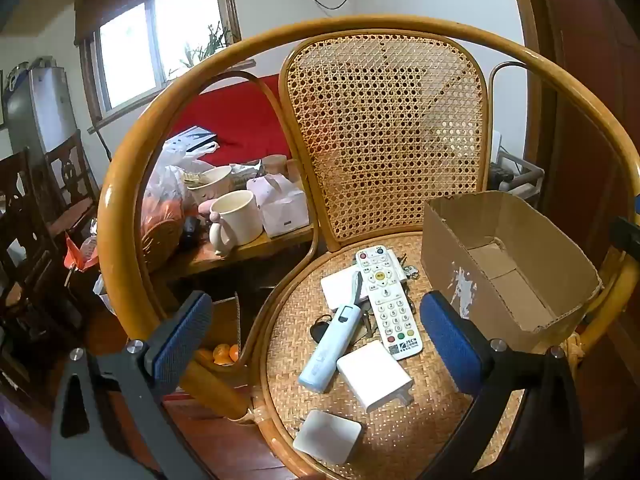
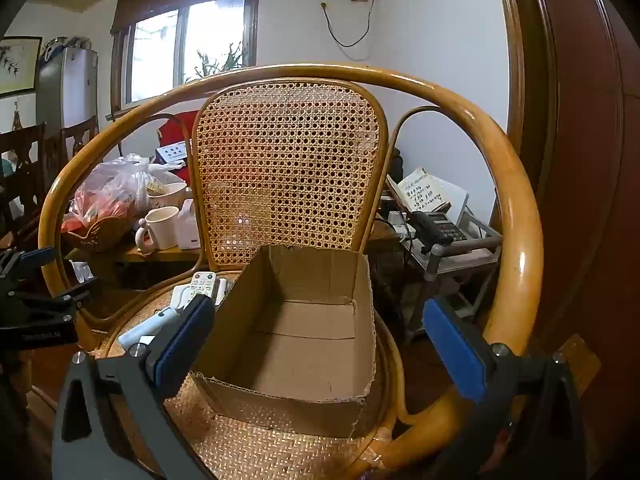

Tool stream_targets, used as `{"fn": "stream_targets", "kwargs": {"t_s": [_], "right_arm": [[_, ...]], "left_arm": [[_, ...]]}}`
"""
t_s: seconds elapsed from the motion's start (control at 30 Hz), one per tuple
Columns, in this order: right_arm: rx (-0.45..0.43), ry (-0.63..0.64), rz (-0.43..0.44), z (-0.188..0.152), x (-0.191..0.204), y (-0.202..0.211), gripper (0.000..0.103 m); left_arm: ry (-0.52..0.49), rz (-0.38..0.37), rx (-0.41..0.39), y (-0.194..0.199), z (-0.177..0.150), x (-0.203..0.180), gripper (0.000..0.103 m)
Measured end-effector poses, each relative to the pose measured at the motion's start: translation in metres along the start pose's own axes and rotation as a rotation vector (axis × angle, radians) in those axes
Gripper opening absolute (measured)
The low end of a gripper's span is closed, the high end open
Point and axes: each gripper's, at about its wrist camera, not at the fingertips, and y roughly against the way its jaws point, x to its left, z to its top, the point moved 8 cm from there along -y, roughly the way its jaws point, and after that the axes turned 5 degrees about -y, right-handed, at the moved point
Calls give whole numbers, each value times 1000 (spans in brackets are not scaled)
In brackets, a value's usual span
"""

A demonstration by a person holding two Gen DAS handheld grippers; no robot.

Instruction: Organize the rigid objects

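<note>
On the woven seat of a rattan chair [image 1: 400, 432] lie a white remote control [image 1: 387, 302], a pale blue lighter-like stick [image 1: 329, 350], a white charger block [image 1: 374, 375], a white square box [image 1: 328, 436], another white box [image 1: 340, 286] and keys [image 1: 320, 330]. An empty cardboard box [image 1: 508, 264] stands on the seat's right side. My left gripper [image 1: 316, 344] hovers open above the items, holding nothing. In the right wrist view my right gripper [image 2: 320, 344] is open in front of the cardboard box [image 2: 296, 344]; the remote [image 2: 202, 282] and the blue stick [image 2: 148, 326] lie to its left.
The chair's curved armrest [image 1: 120, 208] rings the seat. A side table to the left carries a white mug [image 1: 236, 218], bowls and plastic bags [image 1: 168, 184]. A metal stand with a phone [image 2: 440, 228] is at the right, beside a wooden door [image 2: 580, 160].
</note>
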Motion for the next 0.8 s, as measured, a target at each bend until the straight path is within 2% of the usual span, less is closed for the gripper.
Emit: {"fn": "stream_targets", "kwargs": {"t_s": [0.8], "right_arm": [[4,8,-6,0,2,1,103]], "left_arm": [[4,-6,21,-3,-3,2,103]]}}
